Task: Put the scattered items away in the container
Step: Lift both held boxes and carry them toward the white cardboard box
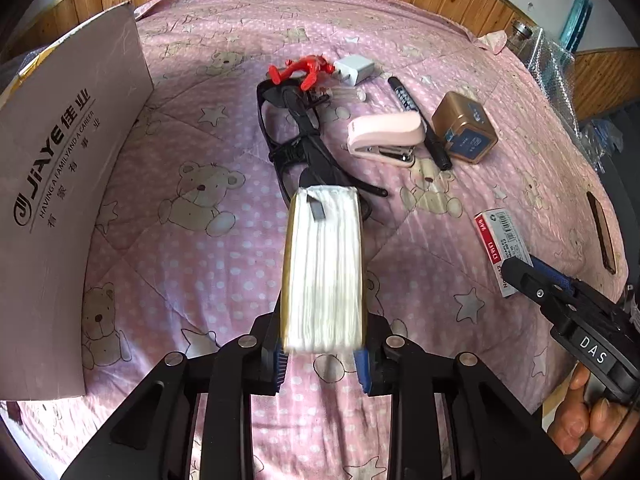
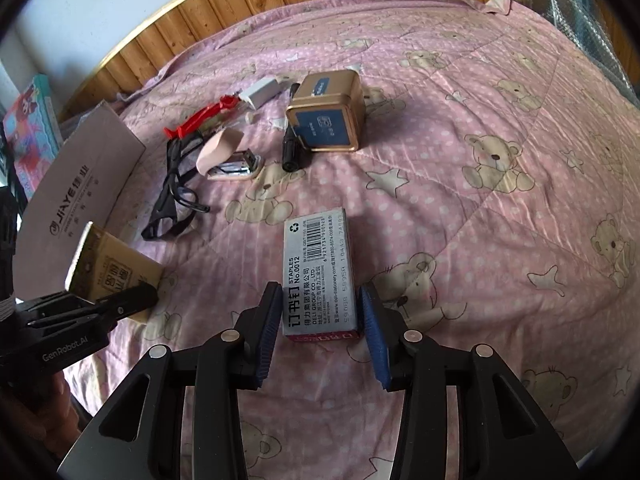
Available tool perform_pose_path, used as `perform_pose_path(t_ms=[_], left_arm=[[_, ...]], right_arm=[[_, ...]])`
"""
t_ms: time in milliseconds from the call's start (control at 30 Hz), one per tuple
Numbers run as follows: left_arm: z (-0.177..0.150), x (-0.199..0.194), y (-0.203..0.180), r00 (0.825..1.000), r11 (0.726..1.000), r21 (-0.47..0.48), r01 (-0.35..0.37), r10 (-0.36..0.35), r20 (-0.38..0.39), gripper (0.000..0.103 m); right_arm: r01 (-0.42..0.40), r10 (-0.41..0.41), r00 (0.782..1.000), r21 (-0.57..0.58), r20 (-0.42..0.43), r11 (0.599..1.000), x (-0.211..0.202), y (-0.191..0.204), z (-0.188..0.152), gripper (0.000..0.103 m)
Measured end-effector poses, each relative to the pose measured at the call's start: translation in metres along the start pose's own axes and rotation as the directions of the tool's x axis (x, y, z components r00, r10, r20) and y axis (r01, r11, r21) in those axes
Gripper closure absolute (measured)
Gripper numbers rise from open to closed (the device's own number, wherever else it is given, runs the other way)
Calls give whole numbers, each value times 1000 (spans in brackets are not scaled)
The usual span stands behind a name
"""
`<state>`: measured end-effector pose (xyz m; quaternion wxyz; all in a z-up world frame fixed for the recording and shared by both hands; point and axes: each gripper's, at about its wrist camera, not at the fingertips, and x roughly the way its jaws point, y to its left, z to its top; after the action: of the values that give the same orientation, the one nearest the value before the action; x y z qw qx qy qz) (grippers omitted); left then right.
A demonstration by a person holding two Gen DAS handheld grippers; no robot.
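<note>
My left gripper point(image 1: 321, 362) is shut on a tissue pack point(image 1: 324, 264), white on top with tan sides, held above the pink bedspread; the right wrist view shows this gripper point(image 2: 134, 298) near the cardboard box. My right gripper point(image 2: 322, 314) is shut on a grey staples box point(image 2: 316, 276), one pad on each long side. From the left wrist view that staples box point(image 1: 496, 240) lies at the right with the right gripper point(image 1: 520, 276) on its near end. The cardboard box point(image 1: 60, 160) printed JIAYE stands at the left, its inside hidden.
Further up the bed lie black glasses point(image 1: 288, 136), a red clip point(image 1: 304, 70), a white charger point(image 1: 354, 69), a pink stapler point(image 1: 384, 134), a black marker point(image 1: 420, 124) and a gold tin point(image 1: 464, 128). Wood panelling borders the far side. A hand point(image 1: 580, 412) grips the right handle.
</note>
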<state>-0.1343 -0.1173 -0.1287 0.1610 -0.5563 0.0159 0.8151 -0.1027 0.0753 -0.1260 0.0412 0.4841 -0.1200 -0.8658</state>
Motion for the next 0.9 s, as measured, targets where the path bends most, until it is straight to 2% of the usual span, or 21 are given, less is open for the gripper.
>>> perform_pose_path(t_ms=[67,133,233,533,900], left_arm=[[-4,7,-5,1000,1000,19,-13,13,0,76],[-7,3,-9,999,998,52,-28,27,26,79],[-10,-7,-9,999,998,53,-20,18,43,80],[-11,-37,2,996,1000,24,-11,9,92,80],[-12,-79,32,984,999,-37,14,-7,180,80]], right_arm=[[23,-23,1000,-33,9,999,0,4,-1,63],[-5,5,1000,-10,4,1000,-5,2,-1,63],[-2,3,1000,-33,25,999,-18,9,-3,63],[-28,30,999,-72,30,997,-38,37,-4,63],[-46,53,998,-175,37,984,-54,86,-2,63]])
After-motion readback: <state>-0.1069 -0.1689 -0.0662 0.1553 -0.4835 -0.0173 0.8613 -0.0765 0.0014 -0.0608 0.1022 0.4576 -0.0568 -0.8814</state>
